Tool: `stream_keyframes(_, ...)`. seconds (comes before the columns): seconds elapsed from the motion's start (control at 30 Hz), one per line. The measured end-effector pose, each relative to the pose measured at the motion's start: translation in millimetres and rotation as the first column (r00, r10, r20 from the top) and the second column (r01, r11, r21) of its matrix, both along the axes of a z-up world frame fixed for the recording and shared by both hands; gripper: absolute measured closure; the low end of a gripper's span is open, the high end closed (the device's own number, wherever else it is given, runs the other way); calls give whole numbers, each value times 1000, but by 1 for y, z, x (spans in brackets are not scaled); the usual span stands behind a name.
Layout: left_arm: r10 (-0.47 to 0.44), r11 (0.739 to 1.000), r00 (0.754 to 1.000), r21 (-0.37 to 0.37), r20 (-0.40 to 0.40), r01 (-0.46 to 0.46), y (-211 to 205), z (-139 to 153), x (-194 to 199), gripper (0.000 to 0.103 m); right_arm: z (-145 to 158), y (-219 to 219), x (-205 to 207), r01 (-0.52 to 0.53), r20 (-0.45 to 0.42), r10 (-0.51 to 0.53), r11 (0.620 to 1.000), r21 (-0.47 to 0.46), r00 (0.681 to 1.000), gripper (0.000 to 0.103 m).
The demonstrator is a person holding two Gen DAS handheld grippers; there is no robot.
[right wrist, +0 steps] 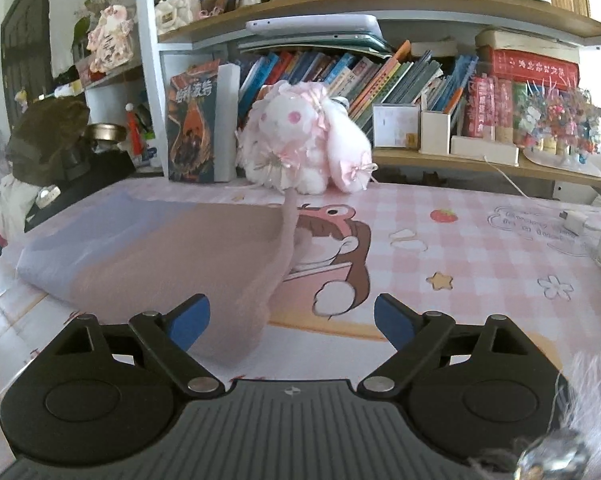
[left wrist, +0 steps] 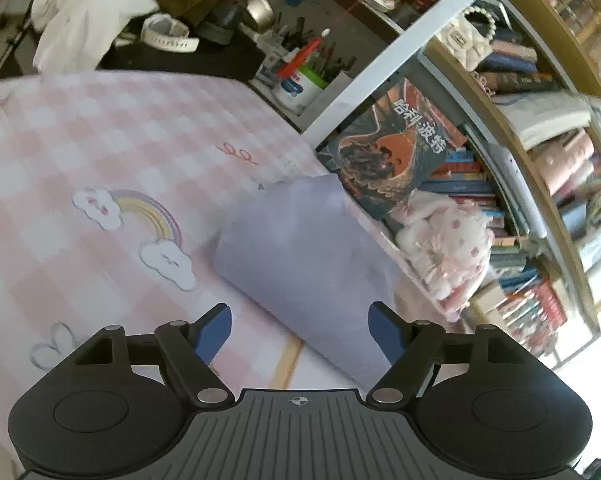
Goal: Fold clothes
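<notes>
A folded garment lies on the pink checked table cover. In the left wrist view it shows as a lavender folded cloth (left wrist: 300,256) just ahead of my left gripper (left wrist: 300,318), whose blue-padded jaws stand open with nothing pressed between them. In the right wrist view the garment (right wrist: 160,256) looks lavender at its left and pinkish-brown on top, with one thin edge standing up at its right. My right gripper (right wrist: 292,316) is open close behind that edge, and the cloth reaches in beside the left finger without being pinched.
A pink plush bunny (right wrist: 304,140) sits at the back of the table cover (right wrist: 480,248) against bookshelves (right wrist: 380,76) full of books. A pen cup (left wrist: 300,80) and a white watch (left wrist: 168,34) lie beyond the far edge. A white charger (right wrist: 576,220) lies far right.
</notes>
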State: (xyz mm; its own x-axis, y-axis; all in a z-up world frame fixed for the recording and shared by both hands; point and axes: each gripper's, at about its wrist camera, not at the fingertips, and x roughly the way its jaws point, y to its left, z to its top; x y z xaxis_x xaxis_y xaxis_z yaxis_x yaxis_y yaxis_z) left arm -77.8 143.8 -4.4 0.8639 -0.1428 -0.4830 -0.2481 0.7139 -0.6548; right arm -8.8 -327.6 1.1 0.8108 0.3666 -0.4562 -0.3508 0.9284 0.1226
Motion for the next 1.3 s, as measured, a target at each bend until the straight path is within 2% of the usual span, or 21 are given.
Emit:
stream_keyframes(0.13, -12, 999, 1000, -39, -27, 11, -10, 0, 8, 26, -5, -14, 15, -3, -14, 3, 1000, 25, 1000, 14)
stream_keyframes(0.27, 12, 998, 999, -61, -40, -15, -18, 2, 6, 26, -11, -26, 15, 5, -17, -3, 997, 73, 1000, 14)
stream_keyframes(0.5, 95, 994, 995, -62, 3, -94, -21, 11, 3, 28, -22, -34, 19, 17, -58, -11, 995, 98, 998, 14)
stream_keyframes(0.73, 117, 988, 993, -99, -8, -118, -20, 2, 10, 29, -22, -26, 21, -15, -53, 19, 997, 71, 998, 14)
stream_keyframes(1.03, 70, 997, 997, -37, 35, -69, -22, 2, 9, 29, -19, -12, 30, -77, -93, 81, 996, 41, 992, 14)
stream_keyframes(1.3, 144, 982, 989, -132, 38, -138, 4, -16, 18, 29, -13, 10, 47, -100, -123, 103, 995, 31, 987, 17)
